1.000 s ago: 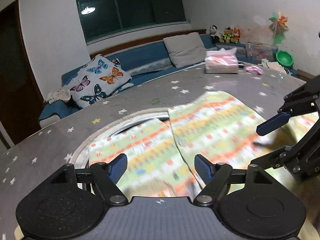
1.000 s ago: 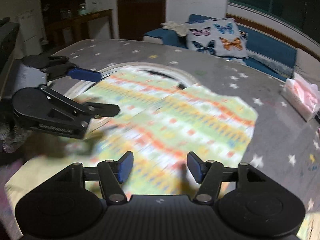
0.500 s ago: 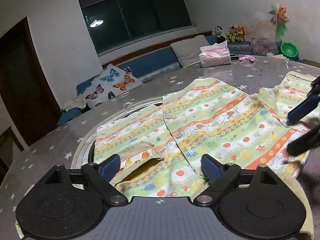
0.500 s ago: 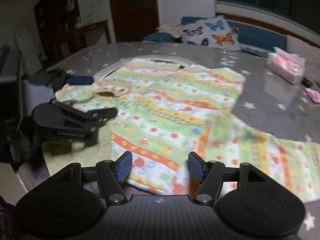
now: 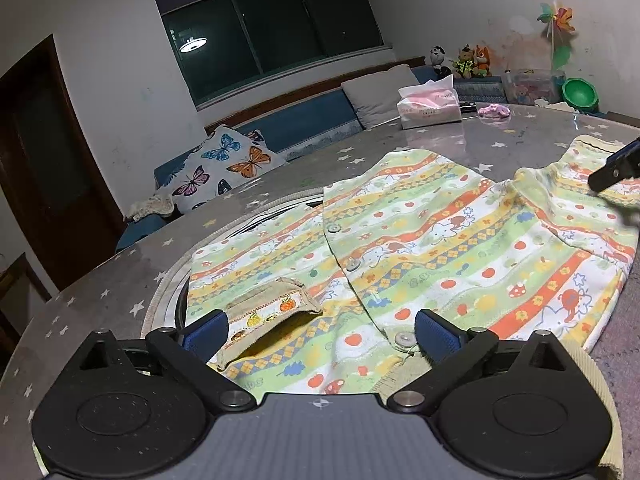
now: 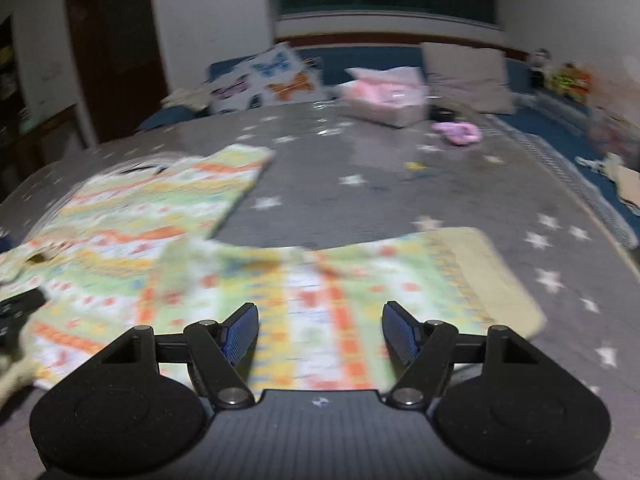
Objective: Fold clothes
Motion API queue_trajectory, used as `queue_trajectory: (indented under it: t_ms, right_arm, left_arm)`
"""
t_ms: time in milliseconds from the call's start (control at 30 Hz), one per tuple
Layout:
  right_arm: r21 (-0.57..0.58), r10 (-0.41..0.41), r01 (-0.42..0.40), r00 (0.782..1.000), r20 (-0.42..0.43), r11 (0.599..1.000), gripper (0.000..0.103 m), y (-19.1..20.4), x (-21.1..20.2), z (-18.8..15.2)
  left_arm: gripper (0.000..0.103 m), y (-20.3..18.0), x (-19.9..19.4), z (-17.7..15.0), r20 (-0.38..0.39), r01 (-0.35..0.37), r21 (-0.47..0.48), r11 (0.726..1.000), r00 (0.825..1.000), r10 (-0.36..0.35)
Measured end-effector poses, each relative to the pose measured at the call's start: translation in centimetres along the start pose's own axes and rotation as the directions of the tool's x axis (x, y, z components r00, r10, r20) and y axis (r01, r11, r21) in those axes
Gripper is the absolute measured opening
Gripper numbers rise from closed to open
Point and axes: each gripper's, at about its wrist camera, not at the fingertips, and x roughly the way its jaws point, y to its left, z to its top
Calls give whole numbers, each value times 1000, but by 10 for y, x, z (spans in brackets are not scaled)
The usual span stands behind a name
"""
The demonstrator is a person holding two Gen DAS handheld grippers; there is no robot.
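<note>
A child's button-front shirt (image 5: pixel 432 248) with green, yellow and orange stripes and cartoon prints lies spread flat on the grey star-patterned table (image 5: pixel 120 280). Its collar (image 5: pixel 264 312) is turned over near my left gripper (image 5: pixel 320 334), which is open and empty just above the neck end. My right gripper (image 6: pixel 320 334) is open and empty over the shirt's outstretched sleeve (image 6: pixel 400 276); the right wrist view is blurred. The right gripper's fingers (image 5: pixel 616 168) show at the right edge of the left wrist view, over the sleeve.
A pink tissue pack (image 5: pixel 430 108) and a small pink item (image 5: pixel 494 111) lie at the table's far side. A blue sofa (image 5: pixel 288 128) with a butterfly pillow (image 5: pixel 222 168) and a grey cushion stands behind. A round inset ring (image 5: pixel 168 292) lies under the shirt.
Both grippers have pulled back and lowered toward the near edge of the shirt. The right gripper has swung right, from the shirt's body to its sleeve.
</note>
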Motion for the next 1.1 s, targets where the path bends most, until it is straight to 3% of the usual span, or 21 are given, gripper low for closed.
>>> queue_trajectory:
  t_ms: [200, 400, 533, 667, 700, 767, 1100]
  right_arm:
    - [97, -118, 116, 993, 19, 989, 71, -38, -9, -4]
    - [150, -140, 127, 987, 78, 980, 70, -49, -23, -6]
    - [206, -247, 231, 967, 56, 951, 68, -64, -16, -1]
    - [251, -265, 252, 964, 19, 935, 48, -77, -8, -3]
    - [245, -264, 251, 964, 19, 936, 32, -75, -9, -4]
    - [253, -253, 239, 967, 22, 937, 11, -74, -13, -7]
    - [333, -283, 252, 958, 46, 909, 7, -77, -28, -16]
  left_arm:
    - [103, 1, 1, 0, -5, 3, -11, 1000, 1000, -3]
    - [103, 1, 1, -1, -6, 3, -11, 1000, 1000, -3]
    - [103, 1, 1, -1, -6, 3, -11, 1000, 1000, -3]
    - [103, 1, 1, 0, -6, 2, -11, 1000, 1000, -2]
    - [103, 1, 2, 0, -6, 2, -11, 1000, 1000, -2]
    - [103, 1, 2, 0, -7, 2, -12, 1000, 1000, -2]
    - [103, 1, 3, 0, -9, 4, -15, 1000, 1000, -5]
